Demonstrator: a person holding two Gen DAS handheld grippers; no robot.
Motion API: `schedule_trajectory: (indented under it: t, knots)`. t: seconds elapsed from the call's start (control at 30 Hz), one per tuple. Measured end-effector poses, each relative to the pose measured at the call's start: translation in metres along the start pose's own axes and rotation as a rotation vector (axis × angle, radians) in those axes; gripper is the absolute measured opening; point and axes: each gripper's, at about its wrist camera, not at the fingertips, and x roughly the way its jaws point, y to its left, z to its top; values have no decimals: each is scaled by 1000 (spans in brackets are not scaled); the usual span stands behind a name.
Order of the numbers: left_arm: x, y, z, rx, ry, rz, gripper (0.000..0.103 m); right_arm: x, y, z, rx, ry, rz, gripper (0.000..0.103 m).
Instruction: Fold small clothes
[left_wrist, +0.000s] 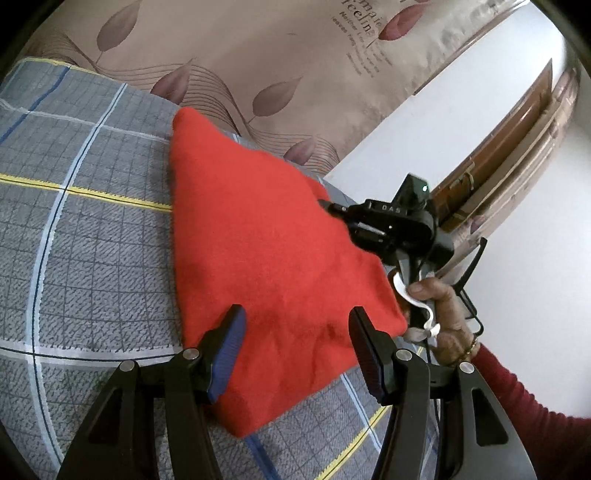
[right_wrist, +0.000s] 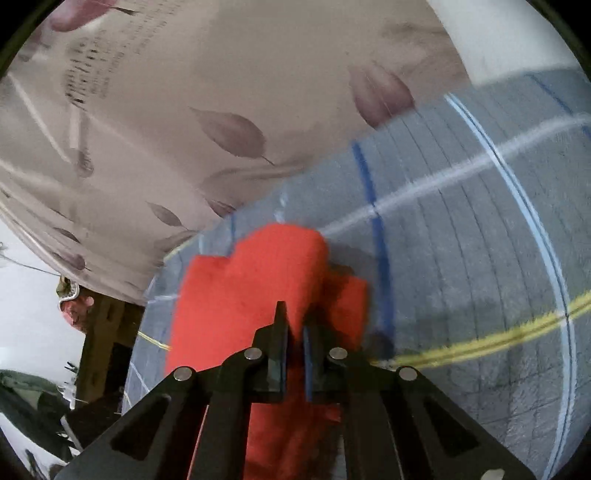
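A small red fleece garment (left_wrist: 258, 236) lies on a grey plaid bedsheet (left_wrist: 85, 229). My left gripper (left_wrist: 295, 332) is open, its fingers wide apart just above the garment's near edge, holding nothing. My right gripper (left_wrist: 325, 205) reaches in from the right and pinches the garment's right side. In the right wrist view the right gripper (right_wrist: 293, 332) is shut on a fold of the red garment (right_wrist: 258, 280), lifting it off the sheet (right_wrist: 461, 258). The cloth bunches ahead of the jaws and hangs below them.
A beige curtain with leaf print (left_wrist: 258, 55) hangs behind the bed. A white wall and a wooden door frame (left_wrist: 498, 147) are at the right. A person's hand in a red sleeve (left_wrist: 450, 314) holds the right gripper. Wooden furniture (right_wrist: 103, 339) stands past the bed's edge.
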Motion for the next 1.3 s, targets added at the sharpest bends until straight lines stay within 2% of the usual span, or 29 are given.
schedule_trajectory:
  t: [0.07, 0.13, 0.23, 0.3, 0.37, 0.47, 0.53, 0.57, 0.67, 0.77, 0.9, 1.03, 1.3]
  knots:
    - [0, 1, 0, -5, 0, 2, 58, -8, -4, -3, 25, -37, 27, 16]
    - [0, 1, 0, -5, 0, 5, 58, -22, -4, -8, 34, -80, 31, 18]
    - [0, 1, 0, -5, 1, 8, 58, -60, 20, -34, -23, -150, 64, 23]
    - [0, 0, 0, -4, 2, 11, 58, -71, 36, -52, -77, -138, 65, 34]
    - [0, -1, 1, -3, 2, 13, 58, -77, 60, -80, -162, -111, 39, 42]
    - [-1, 0, 1, -3, 0, 13, 58, -66, 82, -111, -240, -47, -23, 42]
    - [-1, -1, 0, -2, -1, 18, 58, -58, 81, -127, -267, -5, -89, 25]
    - [-2, -1, 0, -2, 1, 21, 58, -53, 76, -135, -262, 18, -153, 6]
    - [-5, -1, -2, 9, 8, 46, 58, -57, 45, -149, -185, 29, -184, 4]
    - [-7, -4, -5, 31, 24, 70, 58, -68, 19, -148, -83, 18, -86, 2]
    - [-9, -6, -8, 46, 27, 85, 58, -67, 20, -150, -104, 17, -87, 4]
    - [-11, -6, -9, 48, 15, 106, 58, -64, 12, -148, -56, 8, -38, 4]
    - [-12, -17, -11, 99, -13, 248, 58, -58, 29, -153, -126, -16, -118, 4]
